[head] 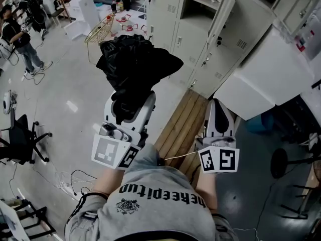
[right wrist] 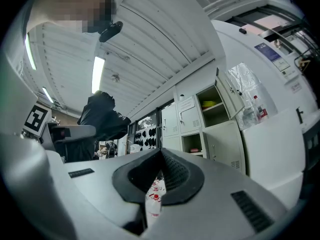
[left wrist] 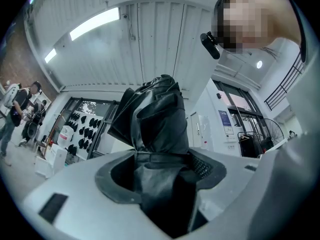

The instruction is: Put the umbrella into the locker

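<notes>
The black umbrella (head: 135, 64), folded with its fabric loosely bunched, stood upright with its lower end clamped in the left gripper (head: 131, 105). It was left of the pale grey locker (head: 193, 44), whose upper compartment door hung open.

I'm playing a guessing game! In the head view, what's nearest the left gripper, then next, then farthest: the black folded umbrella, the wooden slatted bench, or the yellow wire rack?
1. Black folded umbrella: clamped in the left gripper.
2. Wooden slatted bench: on the floor, to its right.
3. Yellow wire rack: far ahead, beyond the umbrella.
</notes>
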{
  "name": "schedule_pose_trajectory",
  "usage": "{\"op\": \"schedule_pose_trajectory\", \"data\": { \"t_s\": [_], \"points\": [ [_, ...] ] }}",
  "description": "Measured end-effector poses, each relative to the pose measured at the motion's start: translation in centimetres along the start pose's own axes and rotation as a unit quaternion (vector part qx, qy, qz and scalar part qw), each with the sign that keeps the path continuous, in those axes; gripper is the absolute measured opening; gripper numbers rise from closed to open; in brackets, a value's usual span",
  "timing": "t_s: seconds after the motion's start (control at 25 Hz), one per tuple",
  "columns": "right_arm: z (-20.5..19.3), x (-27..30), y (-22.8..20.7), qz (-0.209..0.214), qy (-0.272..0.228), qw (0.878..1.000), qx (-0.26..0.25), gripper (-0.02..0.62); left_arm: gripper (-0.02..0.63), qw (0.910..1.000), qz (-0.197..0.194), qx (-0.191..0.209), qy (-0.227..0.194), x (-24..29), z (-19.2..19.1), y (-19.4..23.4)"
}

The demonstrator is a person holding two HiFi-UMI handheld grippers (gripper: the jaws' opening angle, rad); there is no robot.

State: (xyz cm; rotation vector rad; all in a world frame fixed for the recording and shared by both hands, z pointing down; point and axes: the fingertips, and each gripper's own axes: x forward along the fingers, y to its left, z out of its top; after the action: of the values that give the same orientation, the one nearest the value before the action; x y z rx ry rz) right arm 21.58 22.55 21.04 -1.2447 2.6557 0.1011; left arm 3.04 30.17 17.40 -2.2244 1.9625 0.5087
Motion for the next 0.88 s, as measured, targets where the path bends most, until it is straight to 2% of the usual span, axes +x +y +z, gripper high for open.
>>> {"op": "schedule_pose_trajectory", "data": {
  "t_s": [0.48, 0.68, 0.88],
  "points": [
    [-1.4, 3.4, -2.5, -0.002, 0.004, 1.000, 0.003, 0.002, 0.275, 0.9999, -0.011, -0.004, 0.001, 4.6, -1.9, 0.8],
    [-3.0, 7.0, -3.7, -0.011, -0.002, 1.000, -0.008, 0.002, 0.275, 0.9996, -0.024, -0.014, -0.003, 7.9, -4.2, 3.3],
    [-7.4, 12.2, -4.0, -0.023, -0.018, 1.000, -0.012, 0.002, 0.275, 0.9984, -0.054, -0.012, -0.011, 11.0, -8.4, 7.7]
  ]
}}
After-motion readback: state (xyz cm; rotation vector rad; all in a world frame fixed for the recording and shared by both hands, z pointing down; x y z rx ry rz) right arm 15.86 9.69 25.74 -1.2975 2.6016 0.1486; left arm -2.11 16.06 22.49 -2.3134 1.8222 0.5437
